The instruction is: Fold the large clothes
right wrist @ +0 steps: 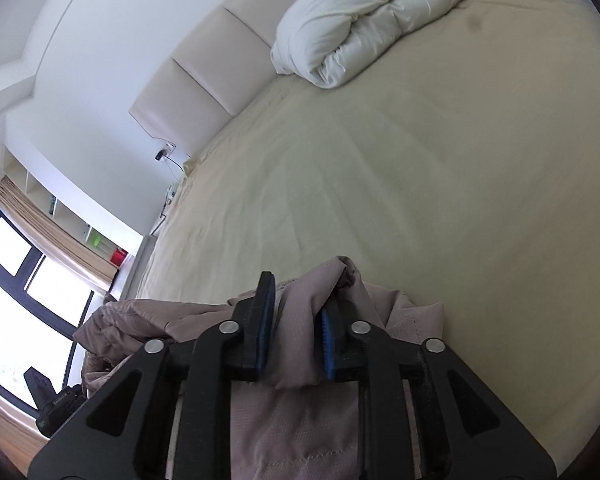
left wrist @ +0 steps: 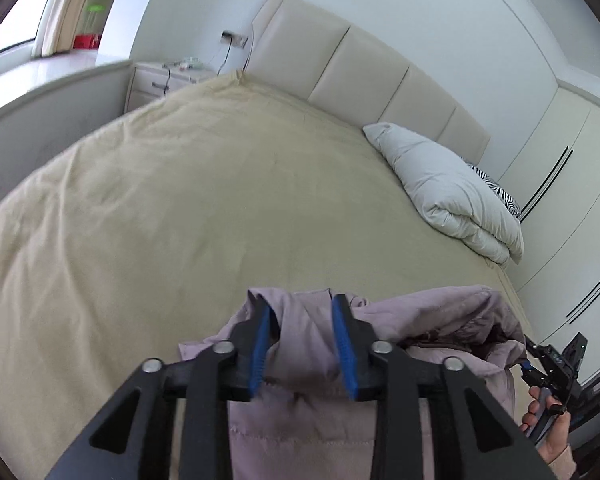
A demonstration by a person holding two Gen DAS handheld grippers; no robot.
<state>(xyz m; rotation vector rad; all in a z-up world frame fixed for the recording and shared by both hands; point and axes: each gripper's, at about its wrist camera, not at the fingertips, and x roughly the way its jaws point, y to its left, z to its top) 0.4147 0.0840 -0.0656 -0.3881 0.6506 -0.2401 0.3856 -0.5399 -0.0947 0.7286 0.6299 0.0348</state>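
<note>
A mauve padded jacket (left wrist: 432,320) hangs between my two grippers above the near edge of the bed. My left gripper (left wrist: 302,312) is shut on a fold of the jacket between its blue pads. My right gripper (right wrist: 300,300) is shut on another fold of the same jacket (right wrist: 300,420). The right gripper and the hand holding it show at the lower right of the left wrist view (left wrist: 556,372). The left gripper shows dark at the lower left of the right wrist view (right wrist: 56,404).
A bed with a beige sheet (left wrist: 200,200) fills both views. A folded white duvet (left wrist: 452,196) lies by the padded headboard (left wrist: 360,60). A white nightstand (left wrist: 168,80) stands at the far corner. Wardrobe doors (left wrist: 560,184) line the right side. A window (right wrist: 16,280) is on the left.
</note>
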